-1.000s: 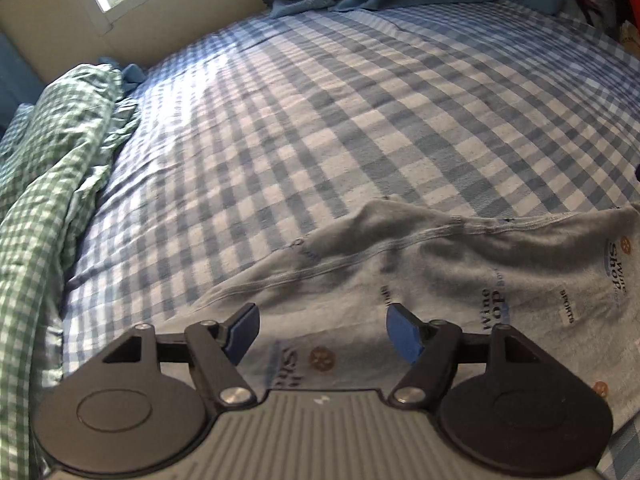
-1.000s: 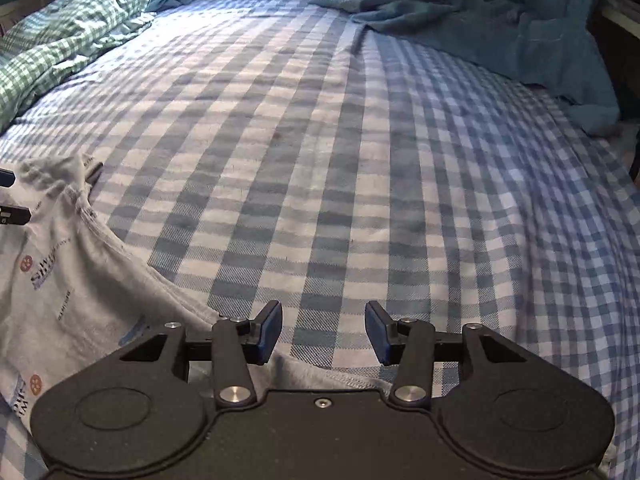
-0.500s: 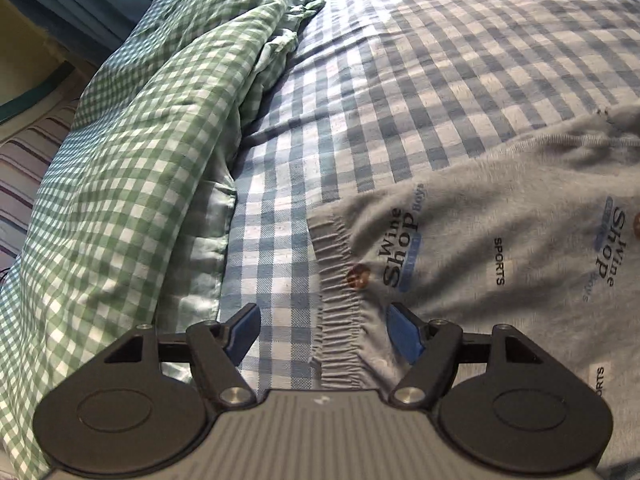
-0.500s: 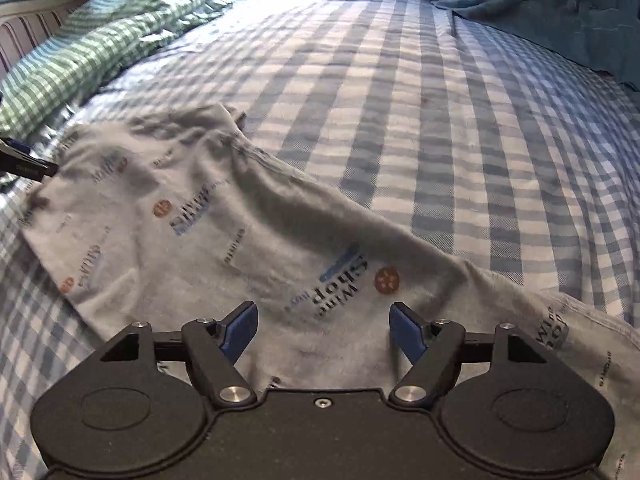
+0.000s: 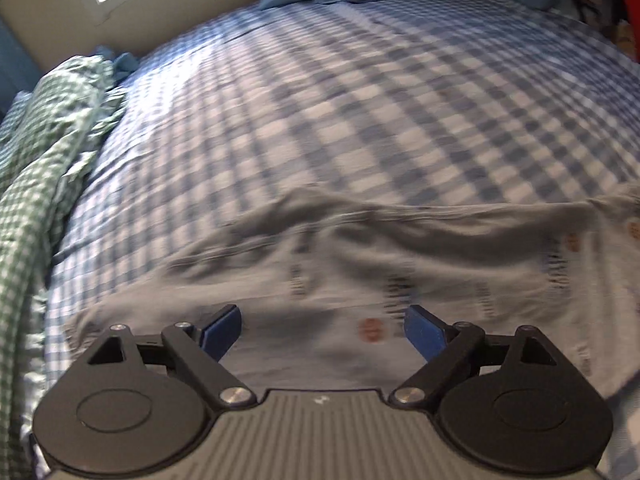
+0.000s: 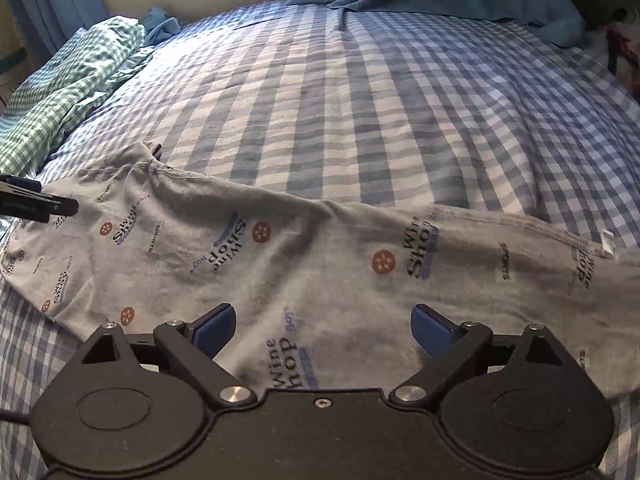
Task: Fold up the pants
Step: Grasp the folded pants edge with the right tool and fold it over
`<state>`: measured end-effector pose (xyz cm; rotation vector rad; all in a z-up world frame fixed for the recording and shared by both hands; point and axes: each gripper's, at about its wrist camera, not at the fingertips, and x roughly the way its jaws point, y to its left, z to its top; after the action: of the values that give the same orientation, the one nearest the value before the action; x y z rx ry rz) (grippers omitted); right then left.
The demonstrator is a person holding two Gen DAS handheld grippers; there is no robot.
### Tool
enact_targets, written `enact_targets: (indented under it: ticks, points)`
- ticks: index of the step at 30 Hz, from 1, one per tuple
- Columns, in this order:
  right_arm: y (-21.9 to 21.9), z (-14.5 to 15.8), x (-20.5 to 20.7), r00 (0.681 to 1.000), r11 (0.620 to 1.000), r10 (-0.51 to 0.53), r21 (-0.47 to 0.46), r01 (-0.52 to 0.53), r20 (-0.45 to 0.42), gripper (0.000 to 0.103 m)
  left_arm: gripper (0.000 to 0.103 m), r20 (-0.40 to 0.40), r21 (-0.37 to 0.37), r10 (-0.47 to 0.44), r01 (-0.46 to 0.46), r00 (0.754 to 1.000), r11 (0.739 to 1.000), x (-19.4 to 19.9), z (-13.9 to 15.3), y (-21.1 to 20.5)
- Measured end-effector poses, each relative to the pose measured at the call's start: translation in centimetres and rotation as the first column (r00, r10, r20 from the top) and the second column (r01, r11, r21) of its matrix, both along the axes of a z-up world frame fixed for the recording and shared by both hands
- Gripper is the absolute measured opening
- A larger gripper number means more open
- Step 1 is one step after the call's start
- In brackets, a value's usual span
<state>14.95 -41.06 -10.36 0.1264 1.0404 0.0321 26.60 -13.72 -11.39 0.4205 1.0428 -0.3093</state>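
Pants point(image 6: 304, 264): grey printed pair, spread flat on the checked bedsheet point(image 6: 360, 100) — long axis running left to right across both views.
Left gripper point(image 5: 322, 326): fingers spread, empty, above the cloth.
Right gripper point(image 6: 322, 326): fingers spread, empty — likewise over the pants.
Nearer arm: neither clearly; each hangs over its own end.

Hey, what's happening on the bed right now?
A person holding a two-finger tool in each hand is working on folding a pair of grey printed pants spread out across a blue checked bedsheet. Both the left tool and the right tool hang open above the fabric, gripping nothing. The pants lie fairly flat with some wrinkles, and no fold shows yet. A bunched green checked blanket sits along the left side. The left wrist view is blurred.
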Motion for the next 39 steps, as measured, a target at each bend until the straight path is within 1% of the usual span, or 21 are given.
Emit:
enact_targets:
  ticks: [2, 3, 4, 6, 7, 8, 10, 12, 14, 16, 19, 20, 22, 25, 27, 28, 30, 33, 35, 37, 39]
  points:
    - [-2.7, 0.0, -1.1, 0.999, 0.999, -0.045, 0.004, 0.045, -0.003, 0.098, 0.095, -0.027, -0.012, -0.069, 0.069, 0.997, 0.998, -1.5, -0.8, -3.7]
    - [-4.3, -0.1, -1.6, 0.998, 0.998, -0.066, 0.004, 0.066, -0.006, 0.098, 0.095, -0.037, 0.002, -0.108, 0.108, 0.993, 0.994, -2.3, -1.6, -5.8]
    - [-6.1, -0.1, -2.1, 0.996, 0.996, -0.092, -0.002, 0.092, -0.012, 0.099, 0.095, -0.044, 0.025, -0.136, 0.137, 0.99, 0.99, -2.8, -2.2, -7.3]
    - [-10.0, -0.4, -3.0, 0.989, 0.989, -0.143, -0.035, 0.143, -0.025, 0.099, 0.095, -0.059, 0.102, -0.165, 0.17, 0.985, 0.98, -3.6, -3.7, -10.2]
    - [-12.1, -0.6, -3.6, 0.984, 0.984, -0.172, -0.061, 0.17, -0.033, 0.099, 0.096, -0.064, 0.14, -0.158, 0.166, 0.985, 0.976, -3.7, -4.3, -11.4]
    - [-14.2, -0.7, -4.1, 0.979, 0.976, -0.202, -0.086, 0.198, -0.036, 0.099, 0.099, -0.057, 0.165, -0.143, 0.151, 0.988, 0.975, -3.7, -4.6, -12.0]
    - [-18.5, -0.6, -5.4, 0.963, 0.957, -0.268, -0.124, 0.262, -0.035, 0.099, 0.103, -0.041, 0.197, -0.101, 0.107, 0.994, 0.974, -3.3, -4.5, -12.7]
    - [-22.4, 0.0, -6.8, 0.943, 0.935, -0.331, -0.142, 0.326, -0.02, 0.099, 0.103, -0.064, 0.223, -0.044, 0.057, 0.997, 0.973, -2.7, -4.5, -13.0]
    - [-25.5, 0.7, -8.4, 0.929, 0.921, -0.371, -0.131, 0.368, 0.001, 0.099, 0.103, -0.073, 0.248, 0.013, 0.005, 0.997, 0.969, -2.3, -3.9, -13.4]
    - [-27.6, 1.3, -9.9, 0.924, 0.919, -0.383, -0.092, 0.382, 0.013, 0.099, 0.103, -0.078, 0.253, 0.038, -0.017, 0.996, 0.967, -2.5, -3.1, -14.5]
    - [-28.6, 1.9, -11.6, 0.941, 0.942, -0.337, 0.015, 0.337, 0.026, 0.1, 0.103, -0.063, 0.22, 0.027, -0.013, 0.998, 0.975, -3.5, -1.8, -17.5]
    - [-28.4, 2.0, -11.8, 0.948, 0.947, -0.316, 0.067, 0.313, 0.028, 0.1, 0.103, -0.058, 0.202, 0.008, 0.004, 0.998, 0.979, -4.0, -1.2, -18.9]
    - [-28.0, 1.8, -12.0, 0.957, 0.947, -0.289, 0.154, 0.281, 0.03, 0.1, 0.103, -0.044, 0.161, -0.054, 0.061, 0.998, 0.985, -5.1, -0.3, -22.2]
    - [-27.4, 1.3, -11.9, 0.963, 0.927, -0.269, 0.278, 0.253, 0.022, 0.101, 0.103, -0.022, 0.095, -0.168, 0.169, 0.986, 0.981, -6.1, 0.4, -27.6]
    - [-27.0, 0.8, -11.9, 0.963, 0.91, -0.27, 0.332, 0.248, 0.021, 0.1, 0.103, -0.028, 0.046, -0.226, 0.227, 0.974, 0.973, -6.3, 0.6, -30.6]
    - [-26.8, 0.7, -11.9, 0.96, 0.902, -0.278, 0.349, 0.253, 0.021, 0.1, 0.103, -0.034, 0.017, -0.262, 0.263, 0.964, 0.965, -6.3, 0.6, -32.4]
    - [-26.7, 0.4, -12.0, 0.955, 0.882, -0.296, 0.391, 0.265, 0.02, 0.099, 0.103, -0.044, -0.012, -0.323, 0.323, 0.945, 0.946, -6.6, 0.3, -35.6]
    - [-26.7, 0.4, -11.9, 0.942, 0.86, -0.336, 0.417, 0.294, 0.029, 0.097, 0.103, -0.075, -0.019, -0.402, 0.402, 0.912, 0.915, -6.8, -1.0, -39.5]
    - [-26.8, 0.4, -11.8, 0.929, 0.848, -0.369, 0.419, 0.324, 0.027, 0.095, 0.103, -0.091, -0.006, -0.437, 0.438, 0.895, 0.899, -7.0, -2.0, -41.4]
    - [-27.1, 0.2, -11.7, 0.917, 0.837, -0.399, 0.415, 0.357, 0.016, 0.09, 0.103, -0.102, 0.029, -0.463, 0.468, 0.88, 0.883, -7.3, -3.1, -42.8]
    - [-27.4, 0.1, -11.6, 0.906, 0.834, -0.422, 0.399, 0.381, 0.017, 0.081, 0.103, -0.111, 0.073, -0.474, 0.483, 0.873, 0.873, -7.5, -4.0, -43.7]
